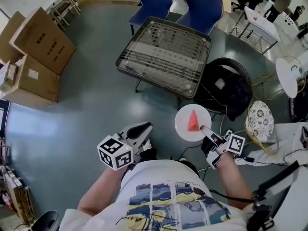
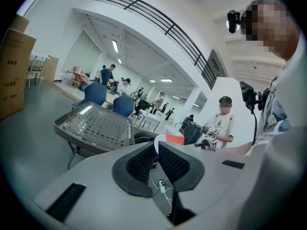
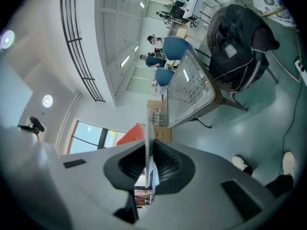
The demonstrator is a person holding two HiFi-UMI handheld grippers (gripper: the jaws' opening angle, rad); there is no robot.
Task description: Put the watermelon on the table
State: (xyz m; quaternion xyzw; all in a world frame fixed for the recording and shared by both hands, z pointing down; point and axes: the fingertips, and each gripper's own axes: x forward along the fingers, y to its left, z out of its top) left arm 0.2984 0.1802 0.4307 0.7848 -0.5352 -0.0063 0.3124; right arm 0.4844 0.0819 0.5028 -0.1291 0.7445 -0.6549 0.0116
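A red wedge of watermelon (image 1: 193, 121) stands on a round white plate (image 1: 185, 129). My right gripper (image 1: 204, 129) is shut on the plate's near rim and holds it level above the floor. In the right gripper view the plate (image 3: 148, 138) shows edge-on between the pads, with the watermelon (image 3: 130, 135) to its left. My left gripper (image 1: 144, 128) is beside the plate at its left, shut and holding nothing. The table (image 1: 163, 57), with a wire-mesh tray top, stands ahead of both grippers. It also shows in the left gripper view, table (image 2: 93, 126), and in the right gripper view, table (image 3: 192, 92).
Two blue chairs (image 1: 156, 1) stand behind the table. A black bag (image 1: 226, 88) rests on a seat to its right, with a patterned basket (image 1: 260, 121) and floor cables beyond. Cardboard boxes (image 1: 43, 40) are stacked at the left. People stand at desks far back.
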